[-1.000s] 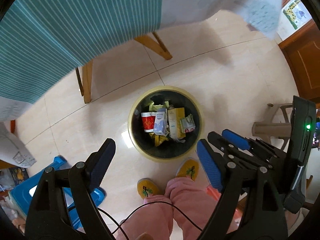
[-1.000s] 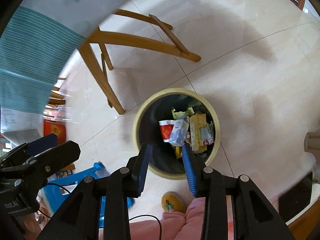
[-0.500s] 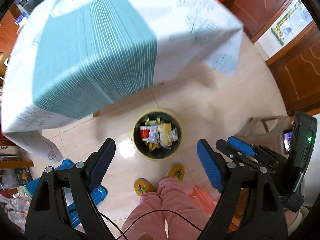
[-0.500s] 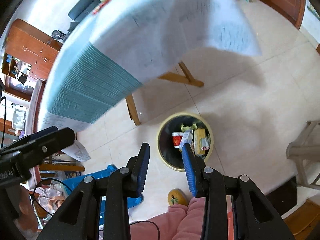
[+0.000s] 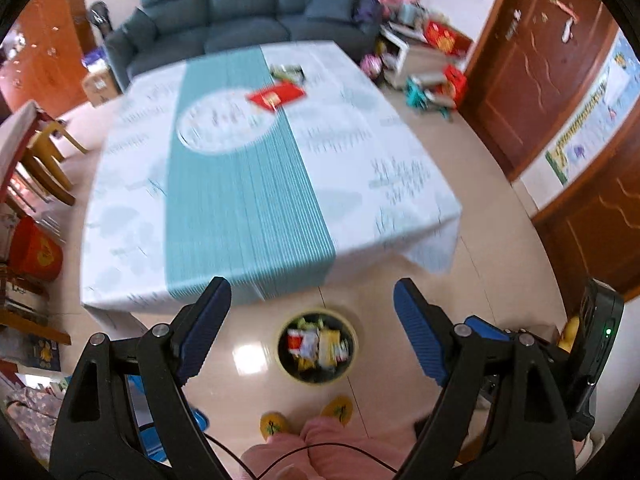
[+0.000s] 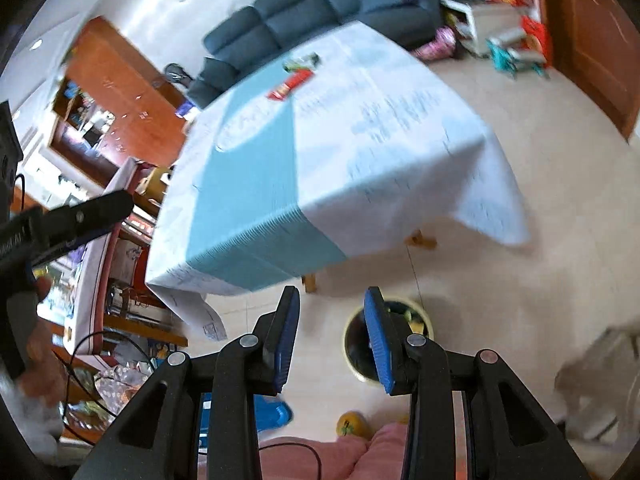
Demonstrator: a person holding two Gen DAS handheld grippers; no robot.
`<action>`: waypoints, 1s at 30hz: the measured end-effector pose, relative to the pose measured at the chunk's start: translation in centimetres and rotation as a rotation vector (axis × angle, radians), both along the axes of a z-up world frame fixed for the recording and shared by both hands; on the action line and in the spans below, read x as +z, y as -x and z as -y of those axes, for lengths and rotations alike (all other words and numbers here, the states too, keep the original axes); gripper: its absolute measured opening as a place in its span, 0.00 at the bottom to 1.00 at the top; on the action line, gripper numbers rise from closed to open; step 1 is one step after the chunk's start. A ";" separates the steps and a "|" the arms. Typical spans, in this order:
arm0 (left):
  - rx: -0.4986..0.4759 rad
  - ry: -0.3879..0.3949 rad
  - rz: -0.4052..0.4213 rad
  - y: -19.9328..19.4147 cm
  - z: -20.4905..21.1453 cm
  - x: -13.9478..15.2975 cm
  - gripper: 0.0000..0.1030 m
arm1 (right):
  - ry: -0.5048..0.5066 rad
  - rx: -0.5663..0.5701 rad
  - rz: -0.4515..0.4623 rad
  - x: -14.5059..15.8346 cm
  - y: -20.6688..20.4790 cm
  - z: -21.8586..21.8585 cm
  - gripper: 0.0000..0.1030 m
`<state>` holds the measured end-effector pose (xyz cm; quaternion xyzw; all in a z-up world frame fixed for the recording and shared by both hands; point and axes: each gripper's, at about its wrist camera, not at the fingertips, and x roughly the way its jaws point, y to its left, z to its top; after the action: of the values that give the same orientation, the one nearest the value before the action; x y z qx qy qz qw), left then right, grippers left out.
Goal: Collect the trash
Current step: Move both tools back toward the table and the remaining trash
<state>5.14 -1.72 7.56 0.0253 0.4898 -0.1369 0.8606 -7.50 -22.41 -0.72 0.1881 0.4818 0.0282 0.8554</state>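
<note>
Left wrist view: the left gripper (image 5: 312, 332) has its jaws spread wide with nothing in them, and the trash bin (image 5: 317, 350) sits on the floor right between the tips, stuffed with wrappers, while a red packet (image 5: 277, 96) and a greenish wrapper (image 5: 286, 72) lie up at 12 o'clock on the table (image 5: 360, 152). Right wrist view: the right gripper (image 6: 331, 336) has jaws only partly apart and empty, the bin (image 6: 416, 320) peeks out at 3 o'clock of its right pad, and the same red packet (image 6: 291, 83) is on the table at 11 o'clock.
</note>
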 end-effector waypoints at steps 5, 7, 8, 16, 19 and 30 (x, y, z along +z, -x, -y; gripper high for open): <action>0.025 -0.030 0.059 -0.6 -0.4 2.8 0.79 | 0.002 0.049 0.049 2.7 -2.9 -0.1 0.33; 0.031 -0.042 0.071 -0.7 -0.6 3.4 0.79 | 0.003 0.061 0.067 3.5 -4.2 -0.4 0.33; 0.034 -0.049 0.073 -0.9 -0.6 3.7 0.79 | 0.003 0.067 0.076 3.7 -4.9 -0.6 0.33; 0.062 -0.073 0.080 -4.5 -0.8 3.3 0.79 | 0.018 0.098 0.124 4.9 -11.0 -1.5 0.33; 0.058 -0.083 0.084 -7.2 -0.9 2.6 0.79 | 0.023 0.090 0.126 4.8 -13.5 -1.6 0.33; -0.026 -0.094 -0.010 -23.8 -2.1 -1.1 0.79 | 0.014 -0.040 0.071 2.1 -26.4 -1.1 0.33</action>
<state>28.93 0.34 6.49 0.0715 0.4998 -0.1249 0.8541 18.92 -21.28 1.42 0.1905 0.4476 0.0142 0.8736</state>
